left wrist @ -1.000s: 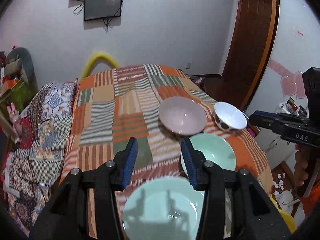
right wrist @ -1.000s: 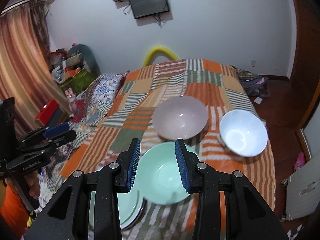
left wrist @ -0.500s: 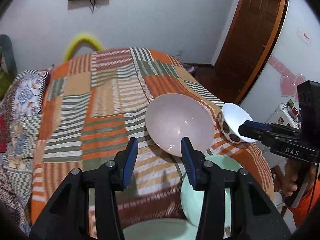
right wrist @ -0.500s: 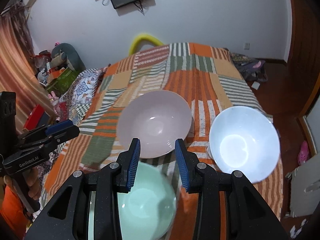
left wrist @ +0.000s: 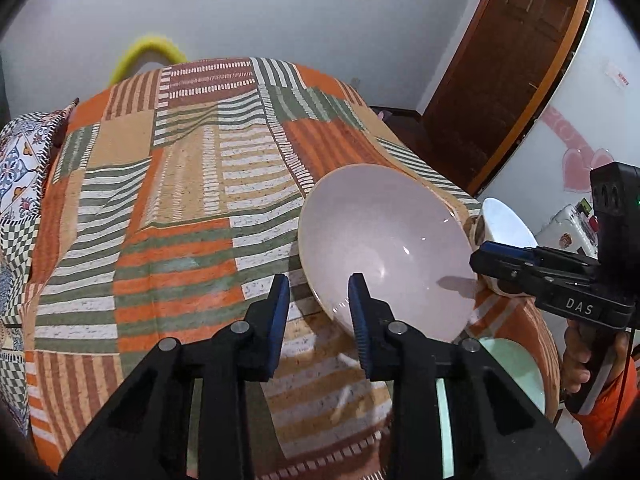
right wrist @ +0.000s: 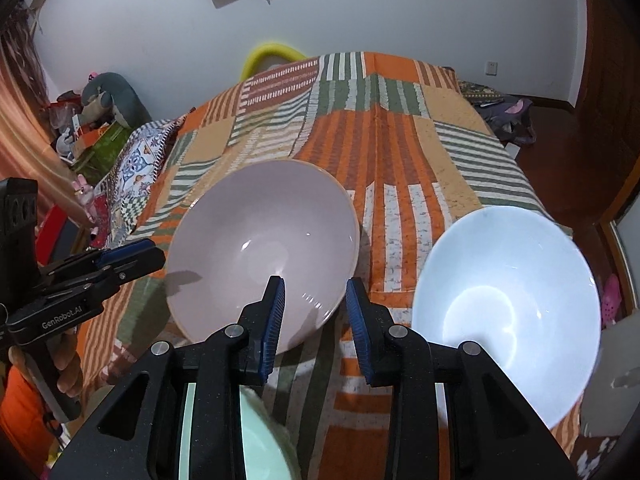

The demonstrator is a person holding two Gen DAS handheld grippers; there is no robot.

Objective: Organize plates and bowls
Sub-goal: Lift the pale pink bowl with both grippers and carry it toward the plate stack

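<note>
Step in hand: both claws approaching the pink bowl (right wrist: 262, 248), centre frame on the bed (right wrist: 400, 120). Left claw (left wrist: 318, 312) and right claw (right wrist: 314, 312) are closing, rim between pads, not yet pinched. Next: clamp, lift level.

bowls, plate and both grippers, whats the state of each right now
pink bowl: upright, empty, on the striped bedspread, rim between both grippers' fingers
white bowl: upright, empty, not gripped
green bowl: upright, partly hidden, not gripped
green plate: flat, mostly hidden
left gripper: jaws closing around pink bowl's rim, pads not pressing yet
right gripper: jaws closing around pink bowl's near rim, pads not pressing yet
</note>
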